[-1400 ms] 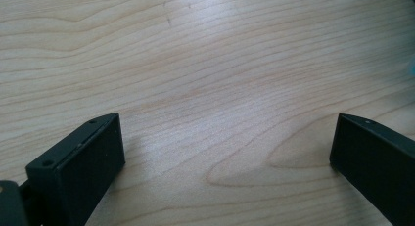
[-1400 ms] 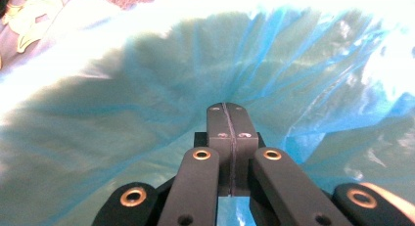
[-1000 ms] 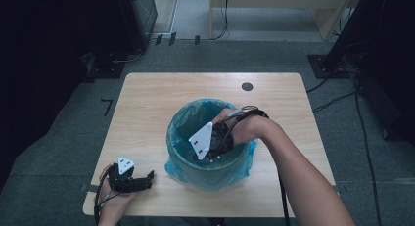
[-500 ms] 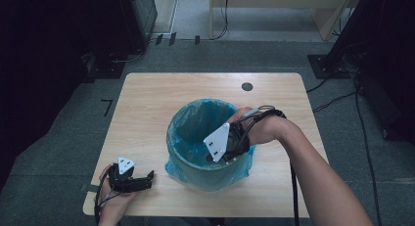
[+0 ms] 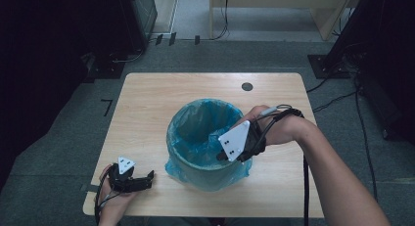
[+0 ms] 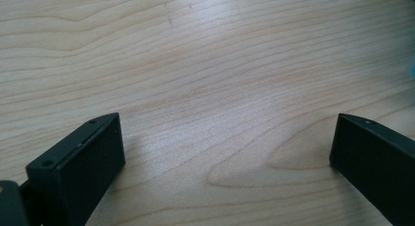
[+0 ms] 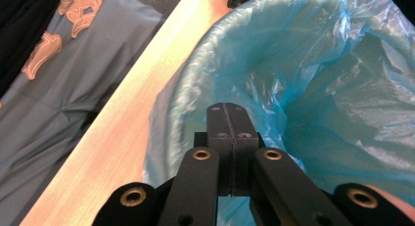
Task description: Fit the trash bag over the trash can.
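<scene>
Nearest you, at the front left corner of the bench (image 5: pixel 147 94): your left tool (image 5: pixel 131 179), resting on the wood, jaws spread wide with nothing between them; the left gripper view gives bare wood grain between the two black pads. Next, mid-bench: one round bin (image 5: pixel 208 165), lined with a blue plastic bag (image 5: pixel 203 130) whose top is folded out over the rim and hangs loosely down the outside. At the bin's right edge: your right tool (image 5: pixel 226 155), jaws pressed fully together; in the right gripper view the closed tips (image 7: pixel 229 119) sit against the bag's rim fold, and it looks as if they pinch a bit of the film, though that cannot be told for certain. Status, judged: the liner is already seated in the bin and draped over most of the rim; what appears left is tidying or tucking the fold on your right side. Farther off: a dark round grommet (image 5: pixel 247 86) near the bench's far edge.
</scene>
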The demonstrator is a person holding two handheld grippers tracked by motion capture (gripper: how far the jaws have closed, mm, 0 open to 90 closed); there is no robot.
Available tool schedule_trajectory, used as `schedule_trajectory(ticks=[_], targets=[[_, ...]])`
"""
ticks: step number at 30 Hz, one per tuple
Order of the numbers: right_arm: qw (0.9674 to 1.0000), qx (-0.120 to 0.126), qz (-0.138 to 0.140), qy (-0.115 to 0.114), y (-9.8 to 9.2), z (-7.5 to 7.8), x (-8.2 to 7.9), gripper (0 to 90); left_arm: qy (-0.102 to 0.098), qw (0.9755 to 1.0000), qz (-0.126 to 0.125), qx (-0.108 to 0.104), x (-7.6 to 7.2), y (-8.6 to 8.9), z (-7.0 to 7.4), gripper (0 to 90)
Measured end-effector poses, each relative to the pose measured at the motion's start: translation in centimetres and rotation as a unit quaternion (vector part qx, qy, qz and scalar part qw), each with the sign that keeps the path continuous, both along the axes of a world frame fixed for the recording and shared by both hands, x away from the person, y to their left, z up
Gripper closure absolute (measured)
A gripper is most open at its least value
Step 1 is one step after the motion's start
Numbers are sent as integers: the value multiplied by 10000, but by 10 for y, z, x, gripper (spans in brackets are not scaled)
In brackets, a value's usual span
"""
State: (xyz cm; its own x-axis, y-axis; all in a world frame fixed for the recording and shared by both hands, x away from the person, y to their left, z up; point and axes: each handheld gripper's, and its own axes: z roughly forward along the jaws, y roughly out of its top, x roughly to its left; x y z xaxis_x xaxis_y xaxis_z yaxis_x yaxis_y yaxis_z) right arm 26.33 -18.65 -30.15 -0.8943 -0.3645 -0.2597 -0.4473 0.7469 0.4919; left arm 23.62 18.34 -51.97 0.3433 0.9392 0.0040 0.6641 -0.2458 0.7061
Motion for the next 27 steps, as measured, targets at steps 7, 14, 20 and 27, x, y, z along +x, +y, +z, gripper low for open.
schedule_trajectory(ticks=[7,14,20,27], targets=[[10000,62,10,-40,-16,10,-11,900,0,10000,-1,1,0,0,0,0],[9999,166,-35,-30,-36,12,-20,900,0,10000,0,-1,0,0,0,0],[9999,157,-43,10,-51,4,-31,900,0,10000,1,0,0,0,0,0],[9995,280,-125,94,-64,-9,-35,848,0,10000,1,0,0,0,0,0]])
